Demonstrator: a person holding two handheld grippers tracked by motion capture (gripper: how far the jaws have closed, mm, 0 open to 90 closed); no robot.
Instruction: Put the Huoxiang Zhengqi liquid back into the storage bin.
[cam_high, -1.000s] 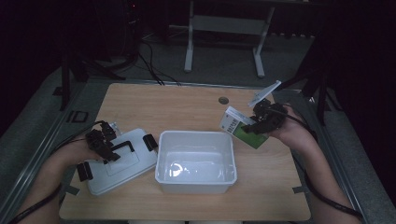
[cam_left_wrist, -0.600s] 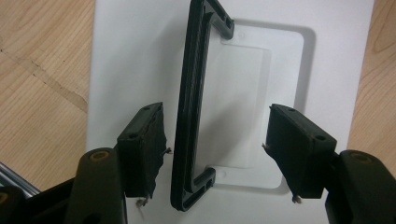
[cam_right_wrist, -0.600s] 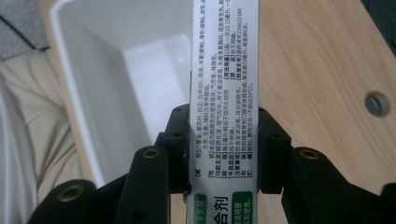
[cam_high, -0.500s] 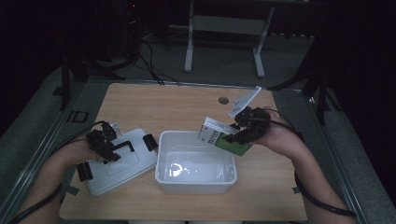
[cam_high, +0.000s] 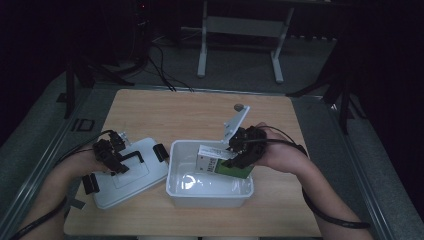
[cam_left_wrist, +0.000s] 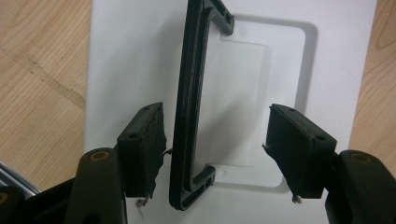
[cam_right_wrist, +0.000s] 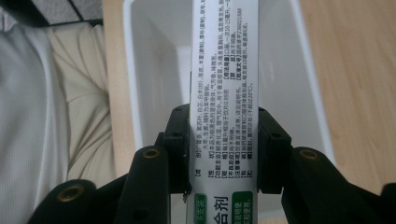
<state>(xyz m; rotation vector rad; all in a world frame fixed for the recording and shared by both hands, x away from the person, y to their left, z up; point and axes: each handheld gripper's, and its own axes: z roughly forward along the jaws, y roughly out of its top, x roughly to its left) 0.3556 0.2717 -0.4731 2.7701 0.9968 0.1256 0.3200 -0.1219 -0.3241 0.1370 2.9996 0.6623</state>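
Note:
A white open bin (cam_high: 177, 187) stands at the table's front middle. My right gripper (cam_high: 237, 152) is shut on a green and white carton (cam_high: 225, 165), held tilted over the bin's right part. In the right gripper view the carton (cam_right_wrist: 224, 70) with printed text is pinched between both jaws above the bin (cam_right_wrist: 154, 70). At the left lies the white lid (cam_high: 145, 177) with a black handle (cam_high: 131, 156). My left gripper (cam_high: 112, 152) hovers open over it. In the left gripper view the handle (cam_left_wrist: 191, 93) stands between the spread jaws, close to the left pad (cam_left_wrist: 142, 149).
The wooden table (cam_high: 165, 112) has bare room behind the bin. A small round dark thing (cam_high: 239, 106) lies near the far edge. Table legs and cables stand on the floor beyond. The person's light clothing (cam_right_wrist: 56, 102) shows beside the bin.
My right gripper has carried the carton leftward and down from the table's right side to over the bin. The left gripper has stayed over the lid.

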